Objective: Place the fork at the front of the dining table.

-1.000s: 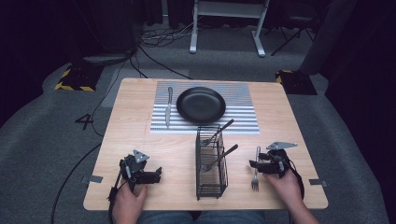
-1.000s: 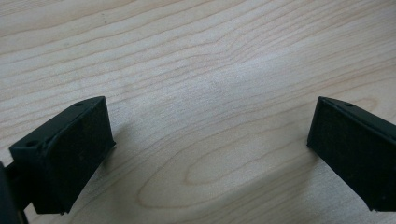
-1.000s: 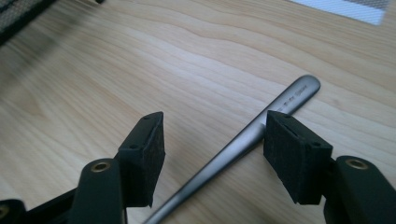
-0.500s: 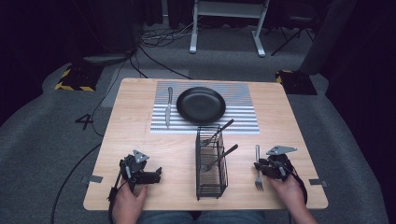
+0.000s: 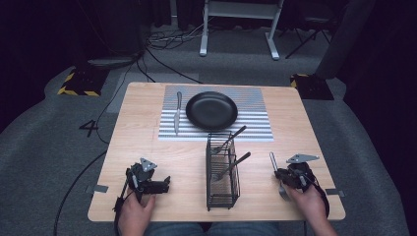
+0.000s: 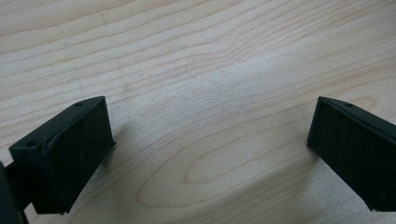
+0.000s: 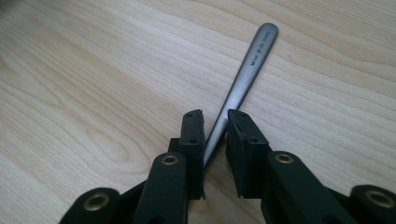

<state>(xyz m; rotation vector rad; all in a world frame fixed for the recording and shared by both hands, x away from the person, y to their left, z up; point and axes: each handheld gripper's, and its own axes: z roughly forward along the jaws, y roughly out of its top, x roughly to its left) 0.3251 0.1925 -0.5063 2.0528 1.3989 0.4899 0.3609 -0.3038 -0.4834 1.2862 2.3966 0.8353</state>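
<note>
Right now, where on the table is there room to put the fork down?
Bare wood lies between the left tool and the wire caddy, and along the table's left edge beside the striped mat. The middle is crowded: caddy, black plate, knife. The right tool has just been closing around the fork.

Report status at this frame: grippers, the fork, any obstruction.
Right gripper jaws just closing around the fork handle, fork flat on the table. Left gripper open, idle. Nothing blocking.

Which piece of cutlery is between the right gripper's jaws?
The fork lying flat on the bare table, in the right gripper. The knife lies on the striped mat; two others stand in the wire caddy.
</note>
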